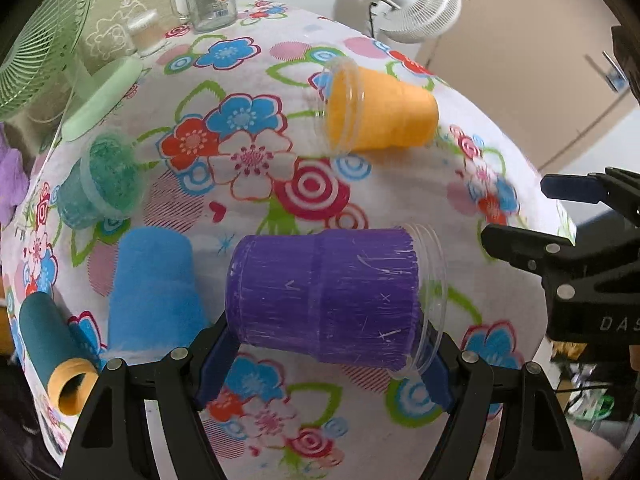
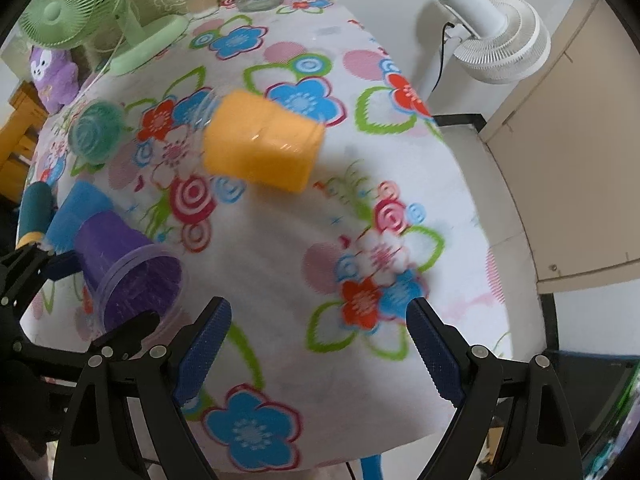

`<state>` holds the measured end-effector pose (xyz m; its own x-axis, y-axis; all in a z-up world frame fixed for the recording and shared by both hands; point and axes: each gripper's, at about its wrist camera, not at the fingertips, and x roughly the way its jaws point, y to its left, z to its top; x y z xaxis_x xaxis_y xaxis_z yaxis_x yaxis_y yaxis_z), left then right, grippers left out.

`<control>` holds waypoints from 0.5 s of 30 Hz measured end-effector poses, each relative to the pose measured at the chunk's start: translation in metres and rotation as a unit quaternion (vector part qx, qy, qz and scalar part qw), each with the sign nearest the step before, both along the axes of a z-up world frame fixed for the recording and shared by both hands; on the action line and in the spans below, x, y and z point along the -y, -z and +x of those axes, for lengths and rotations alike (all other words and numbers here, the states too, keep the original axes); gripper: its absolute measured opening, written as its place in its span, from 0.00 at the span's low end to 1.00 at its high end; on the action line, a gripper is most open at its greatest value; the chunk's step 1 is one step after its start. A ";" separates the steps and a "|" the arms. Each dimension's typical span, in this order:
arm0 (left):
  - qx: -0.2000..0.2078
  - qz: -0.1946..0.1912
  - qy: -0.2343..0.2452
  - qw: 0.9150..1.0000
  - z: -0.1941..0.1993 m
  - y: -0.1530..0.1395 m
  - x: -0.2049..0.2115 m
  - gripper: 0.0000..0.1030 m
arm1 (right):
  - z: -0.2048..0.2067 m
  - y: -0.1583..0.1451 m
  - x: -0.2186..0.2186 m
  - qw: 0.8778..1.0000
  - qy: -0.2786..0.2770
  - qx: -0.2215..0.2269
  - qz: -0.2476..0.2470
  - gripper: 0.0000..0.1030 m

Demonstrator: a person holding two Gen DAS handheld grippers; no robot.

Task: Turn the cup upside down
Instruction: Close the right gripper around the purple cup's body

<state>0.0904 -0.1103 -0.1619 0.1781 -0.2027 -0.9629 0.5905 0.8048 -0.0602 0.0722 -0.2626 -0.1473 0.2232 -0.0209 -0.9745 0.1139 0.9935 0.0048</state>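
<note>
Left wrist view: the left gripper [image 1: 326, 354] is clamped on the purple cup [image 1: 324, 296], which lies sideways between its fingers [image 1: 218, 356], clear rim toward the right finger and base toward the left one. Beyond the fingertips an orange cup [image 1: 380, 114] lies on its side on the flowered tablecloth [image 1: 256, 80]. Out past the left finger stand a blue cup [image 1: 154, 284], mouth down, a green cup [image 1: 100, 180], and a teal spool [image 1: 50, 340] lying flat. The right gripper [image 1: 536, 216] shows at the right edge.

Right wrist view: the right gripper [image 2: 320, 352] has its fingers [image 2: 434, 350] wide apart with only tablecloth [image 2: 280, 280] between them. The orange cup [image 2: 262, 146] lies ahead of the fingertips, blurred. The purple cup [image 2: 128, 272] sits off beyond the left finger, its open mouth facing the camera, with the left gripper [image 2: 60, 280] on it.
</note>
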 end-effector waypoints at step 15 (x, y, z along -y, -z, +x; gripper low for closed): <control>-0.004 -0.004 0.088 0.996 -0.016 0.010 -0.020 0.79 | -0.032 0.011 -0.047 0.999 0.040 -0.013 0.007 0.88</control>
